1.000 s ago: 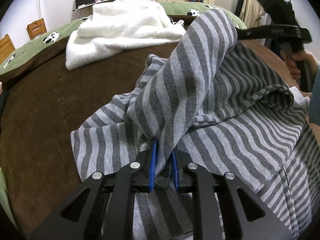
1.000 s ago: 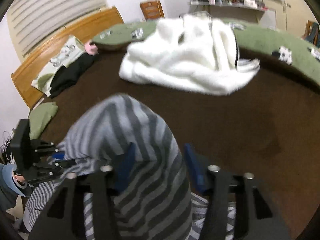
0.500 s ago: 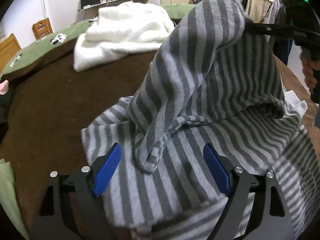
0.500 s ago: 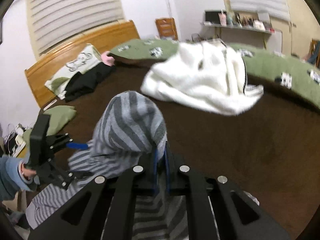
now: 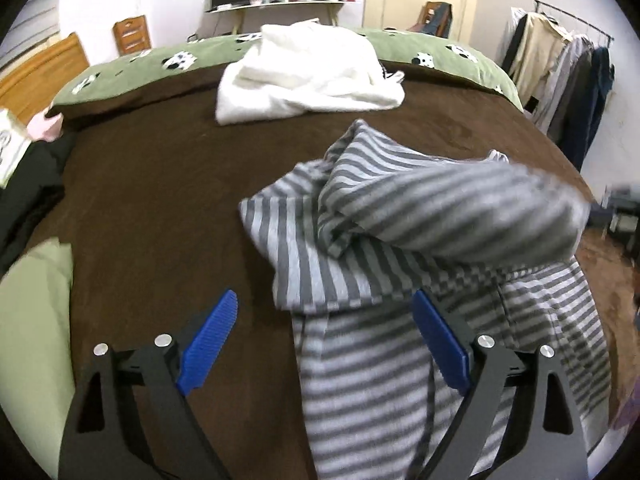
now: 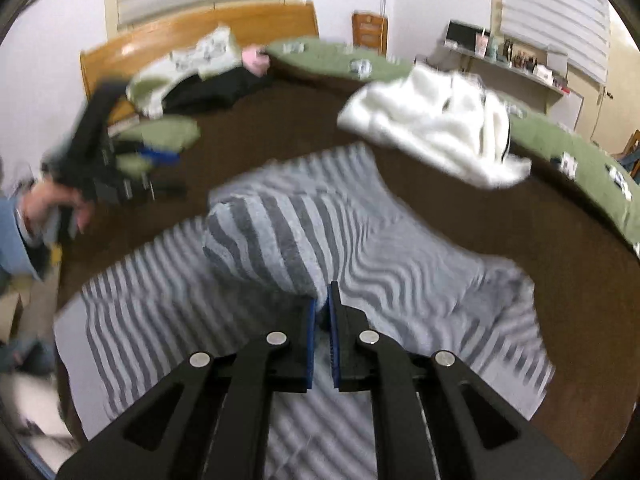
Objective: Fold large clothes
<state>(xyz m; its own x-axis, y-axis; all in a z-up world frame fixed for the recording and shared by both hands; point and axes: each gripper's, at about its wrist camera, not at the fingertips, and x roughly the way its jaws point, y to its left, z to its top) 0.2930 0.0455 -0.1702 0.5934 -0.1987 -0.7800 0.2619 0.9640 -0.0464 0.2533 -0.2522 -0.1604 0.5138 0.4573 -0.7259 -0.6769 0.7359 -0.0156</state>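
A large grey-striped garment (image 5: 400, 220) lies crumpled on the brown bed cover (image 5: 160, 200). My left gripper (image 5: 324, 300) hovers over its near edge with its jaws opening wide. The blue pads (image 5: 212, 336) press on nothing, and the cloth lies below them. In the right wrist view my right gripper (image 6: 322, 300) is shut on a raised fold of the striped garment (image 6: 280, 232), which bulges just beyond the tips. The rest of the garment spreads out blurred beneath. A hand (image 6: 52, 204) holds the left gripper at the left of that view.
A white fluffy garment (image 5: 308, 76) lies farther back on the bed. A green patterned duvet (image 5: 140, 76) runs along the far edge. A black garment (image 6: 212, 88) and pillows lie by the wooden headboard (image 6: 200, 28). A clothes rack (image 5: 560, 80) stands at the right.
My left gripper let go of the striped fabric, opened wide and drew back. My right gripper closed on a fold and swung sideways with it. The lifted cloth now hangs lower.
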